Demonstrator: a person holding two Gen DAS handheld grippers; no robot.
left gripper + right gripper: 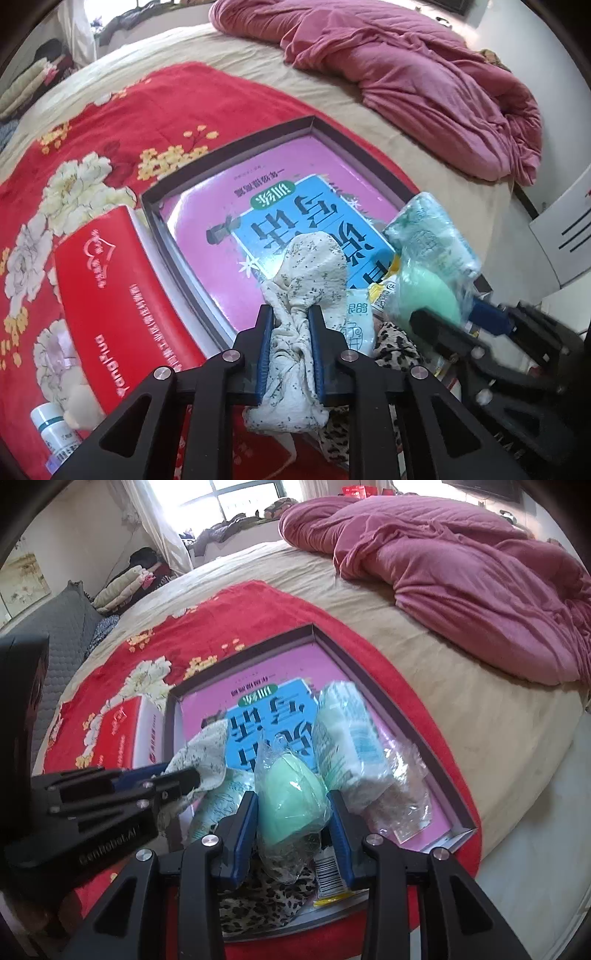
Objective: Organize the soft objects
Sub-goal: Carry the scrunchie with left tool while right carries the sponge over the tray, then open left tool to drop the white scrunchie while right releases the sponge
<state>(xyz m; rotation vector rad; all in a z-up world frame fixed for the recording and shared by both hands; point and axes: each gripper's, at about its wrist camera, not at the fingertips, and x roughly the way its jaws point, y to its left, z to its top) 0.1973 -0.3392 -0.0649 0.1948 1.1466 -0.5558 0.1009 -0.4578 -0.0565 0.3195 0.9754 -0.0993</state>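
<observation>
My left gripper point(291, 314) is clamped on a speckled white cloth point(310, 273), bunched between its blue pads at the bottom centre of the left wrist view and held over the near part of a shallow grey box point(236, 146) lined with a pink and blue book point(229, 229). My right gripper point(293, 801) pinches a green sponge in clear plastic wrap point(291, 805) at the lower centre of its own view, above the box's near edge, with a pale tissue pack point(351, 731) just beyond it. A red carton point(122, 280) lies left of the box on the red floral blanket point(74, 147); a pink quilt point(480, 572) is heaped at upper right
</observation>
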